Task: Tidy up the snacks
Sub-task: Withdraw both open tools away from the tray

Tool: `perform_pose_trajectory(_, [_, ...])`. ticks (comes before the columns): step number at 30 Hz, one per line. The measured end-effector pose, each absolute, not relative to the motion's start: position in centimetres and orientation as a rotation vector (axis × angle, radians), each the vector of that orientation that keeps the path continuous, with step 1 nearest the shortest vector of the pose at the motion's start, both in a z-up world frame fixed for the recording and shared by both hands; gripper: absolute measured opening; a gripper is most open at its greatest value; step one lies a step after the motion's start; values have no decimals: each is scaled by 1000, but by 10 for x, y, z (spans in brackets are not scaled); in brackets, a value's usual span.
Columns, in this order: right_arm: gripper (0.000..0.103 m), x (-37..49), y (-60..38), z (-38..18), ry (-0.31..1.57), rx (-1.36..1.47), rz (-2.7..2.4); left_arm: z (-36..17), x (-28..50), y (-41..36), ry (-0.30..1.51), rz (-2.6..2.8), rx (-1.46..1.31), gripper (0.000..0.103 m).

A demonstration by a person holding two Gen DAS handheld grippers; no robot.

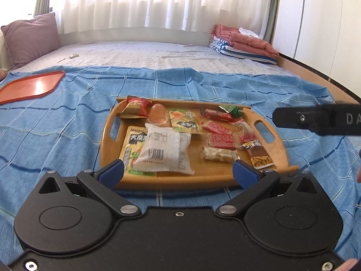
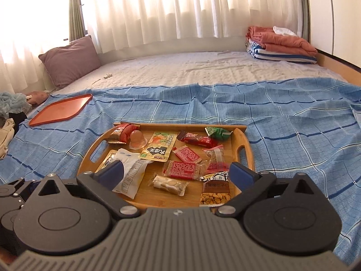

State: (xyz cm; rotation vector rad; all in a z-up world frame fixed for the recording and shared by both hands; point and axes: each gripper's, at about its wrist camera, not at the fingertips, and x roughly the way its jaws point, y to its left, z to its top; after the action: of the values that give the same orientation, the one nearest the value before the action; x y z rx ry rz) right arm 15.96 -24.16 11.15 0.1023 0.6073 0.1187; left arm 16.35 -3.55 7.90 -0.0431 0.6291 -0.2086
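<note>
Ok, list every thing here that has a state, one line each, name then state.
left gripper: open, holding nothing
right gripper: open, holding nothing
wooden tray: flat on the blue cloth, loaded with snack packets
white packet: sealed, lying barcode up, overlapping a yellow packet
jelly cup: dome up, sealed
orange tray: bare, on the cloth
blankets: folded, stacked

Red tray cut by left edge, yellow packet half covered
</note>
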Motion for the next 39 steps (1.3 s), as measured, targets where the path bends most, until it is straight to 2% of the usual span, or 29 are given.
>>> perform_pose_trajectory(18, [103,87,-225,85,506,41,71,66,108,-7,649,-195,-41,103])
perform_pose_trajectory(33, [103,73,-215,14,616,4,21,9,102,4,753,-137,-30,103])
perform_pose_trajectory(39, [103,74,-214,-8,662,11,8,-6,102,1,744,-105,16,103])
